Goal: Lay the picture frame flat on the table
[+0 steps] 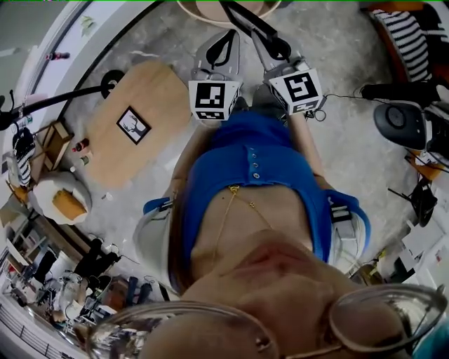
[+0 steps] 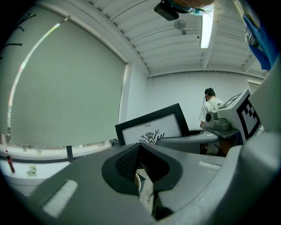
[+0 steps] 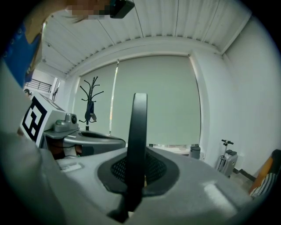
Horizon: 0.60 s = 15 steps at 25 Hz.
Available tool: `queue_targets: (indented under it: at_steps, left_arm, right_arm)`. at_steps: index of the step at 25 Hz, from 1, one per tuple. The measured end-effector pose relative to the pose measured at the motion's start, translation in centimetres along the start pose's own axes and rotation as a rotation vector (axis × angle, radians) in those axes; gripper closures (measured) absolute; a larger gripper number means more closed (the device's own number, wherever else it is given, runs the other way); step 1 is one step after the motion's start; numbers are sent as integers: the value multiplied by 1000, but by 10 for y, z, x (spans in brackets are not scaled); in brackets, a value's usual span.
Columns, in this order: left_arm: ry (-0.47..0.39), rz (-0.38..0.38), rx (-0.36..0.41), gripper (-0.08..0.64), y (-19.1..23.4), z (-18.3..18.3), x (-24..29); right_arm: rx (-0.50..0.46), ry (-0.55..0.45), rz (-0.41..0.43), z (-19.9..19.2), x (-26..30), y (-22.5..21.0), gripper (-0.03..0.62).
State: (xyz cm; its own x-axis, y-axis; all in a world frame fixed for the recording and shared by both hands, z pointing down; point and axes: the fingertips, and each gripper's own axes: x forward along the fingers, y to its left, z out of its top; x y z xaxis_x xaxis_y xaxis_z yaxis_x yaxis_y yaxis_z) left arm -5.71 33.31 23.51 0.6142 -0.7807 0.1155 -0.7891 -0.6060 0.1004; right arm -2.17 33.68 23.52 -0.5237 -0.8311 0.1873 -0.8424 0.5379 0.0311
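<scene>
My right gripper (image 3: 139,156) is shut on a black picture frame (image 3: 138,132), which stands edge-on and upright between its pads. From the left gripper view the same frame (image 2: 153,127) shows its face, a white sheet with a black branching drawing, beside the right gripper (image 2: 189,139). My left gripper (image 2: 139,147) is shut, with nothing between its pads. In the head view both grippers, left (image 1: 226,38) and right (image 1: 277,45), are held out in front of the blue-shirted person. A second black frame (image 1: 133,125) lies flat on an oval wooden table (image 1: 158,87) to the left.
A round pale table rim (image 1: 189,10) lies just beyond the grippers. A black boom stand (image 1: 56,98) crosses the left; a dark chair (image 1: 400,123) and a striped cloth (image 1: 407,38) are at the right. A coat stand (image 3: 90,105) and a person (image 2: 211,105) stand by the far walls.
</scene>
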Motion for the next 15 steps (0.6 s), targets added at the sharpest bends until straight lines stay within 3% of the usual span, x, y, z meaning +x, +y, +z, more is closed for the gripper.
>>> queue_targets:
  at_steps: [7,15]
  left_arm:
    - [10,41,-25,560,23,-1,41]
    - [1,123,-2,560,55,19,126]
  right_arm:
    - [37,-10,47,0,36,-31,583]
    - [38,-20,143,11,98,-99,583]
